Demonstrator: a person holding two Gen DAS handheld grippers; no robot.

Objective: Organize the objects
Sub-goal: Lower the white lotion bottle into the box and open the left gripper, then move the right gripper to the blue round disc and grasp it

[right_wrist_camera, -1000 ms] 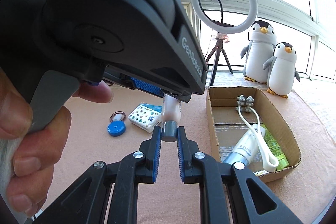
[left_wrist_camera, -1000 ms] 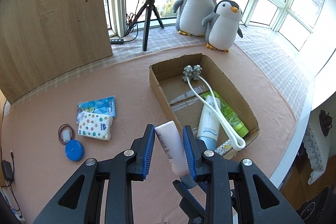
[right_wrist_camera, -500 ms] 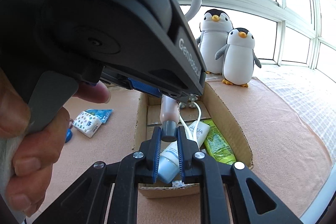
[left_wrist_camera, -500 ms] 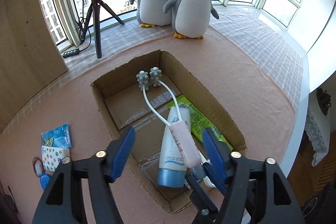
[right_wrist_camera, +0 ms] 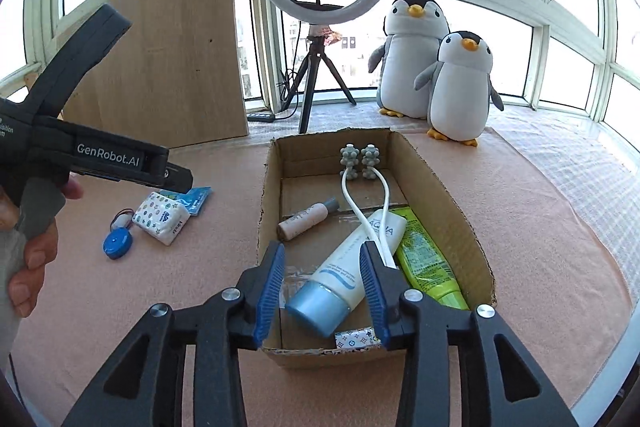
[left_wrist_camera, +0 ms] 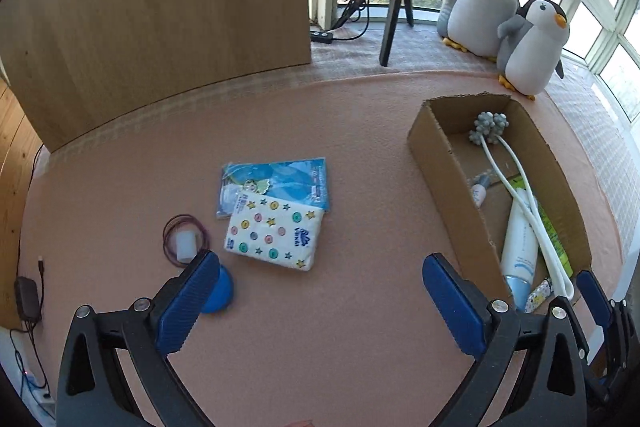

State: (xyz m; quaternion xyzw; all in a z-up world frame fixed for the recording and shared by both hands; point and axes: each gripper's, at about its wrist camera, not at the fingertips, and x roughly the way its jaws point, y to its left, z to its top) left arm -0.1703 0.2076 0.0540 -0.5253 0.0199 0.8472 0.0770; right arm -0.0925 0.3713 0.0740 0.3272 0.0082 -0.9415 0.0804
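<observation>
A small pink bottle (right_wrist_camera: 307, 219) with a grey cap lies loose inside the cardboard box (right_wrist_camera: 438, 187), beside a white tube (right_wrist_camera: 352, 267), a green tube (right_wrist_camera: 424, 259) and a white roller massager (right_wrist_camera: 360, 157). My right gripper (right_wrist_camera: 322, 255) hovers over the box's near end, jaws opening, with nothing between the pads. My left gripper (left_wrist_camera: 320, 267) hangs above the pink mat, left of the box (left_wrist_camera: 444, 163), jaws opening to full width and empty. Under it lie a patterned tissue pack (left_wrist_camera: 276, 233), a blue packet (left_wrist_camera: 280, 179) and a blue round lid (left_wrist_camera: 220, 293).
A rubber band around a small white piece (left_wrist_camera: 184, 241) lies left of the tissue pack. Two plush penguins (right_wrist_camera: 460, 87), a ring light on a tripod (right_wrist_camera: 320, 67) and a wooden board (left_wrist_camera: 160, 7) stand behind the mat. A hand (right_wrist_camera: 32, 255) holds the left tool.
The pink bottle left both grippers and now lies in the box. The left gripper opened wide and swung left over the loose items. The right gripper opened.
</observation>
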